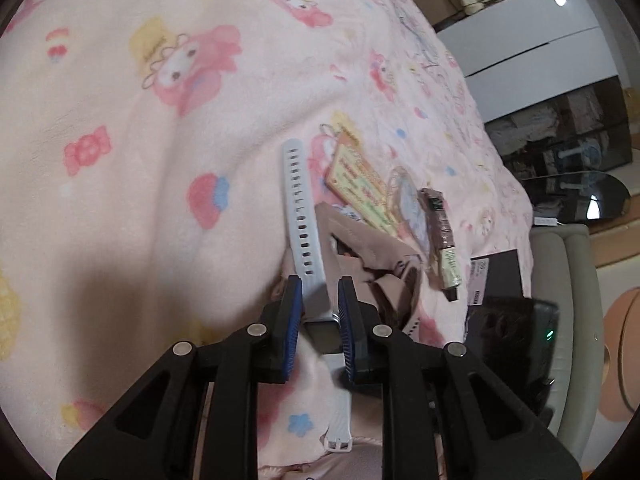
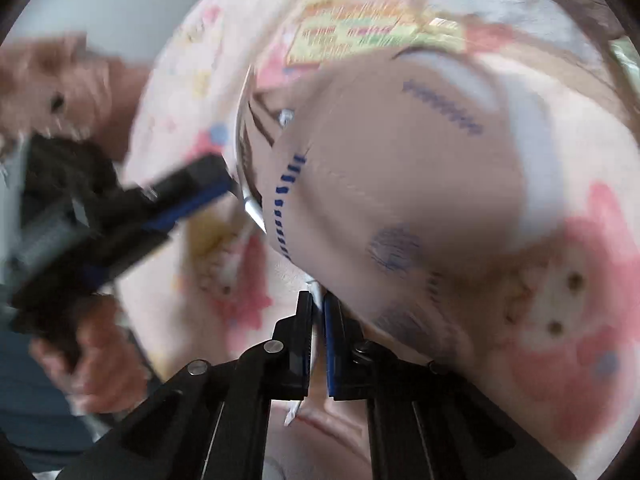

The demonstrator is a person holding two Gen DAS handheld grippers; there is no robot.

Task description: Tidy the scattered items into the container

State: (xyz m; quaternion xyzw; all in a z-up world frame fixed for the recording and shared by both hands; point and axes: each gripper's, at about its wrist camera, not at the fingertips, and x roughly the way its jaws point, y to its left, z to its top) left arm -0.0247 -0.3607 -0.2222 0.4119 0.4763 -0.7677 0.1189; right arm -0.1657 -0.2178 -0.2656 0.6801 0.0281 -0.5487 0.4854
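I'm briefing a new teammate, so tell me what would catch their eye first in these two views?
The left gripper holds a white watch by its case, over a pink cartoon blanket. Just right of the watch lies a beige pouch, with a colourful card beyond it. In the blurred right view, the right gripper pinches the pouch's edge.

My left wrist view looks down over the blanket (image 1: 160, 160); my right sits closer; both share the beige pouch (image 1: 372, 248).
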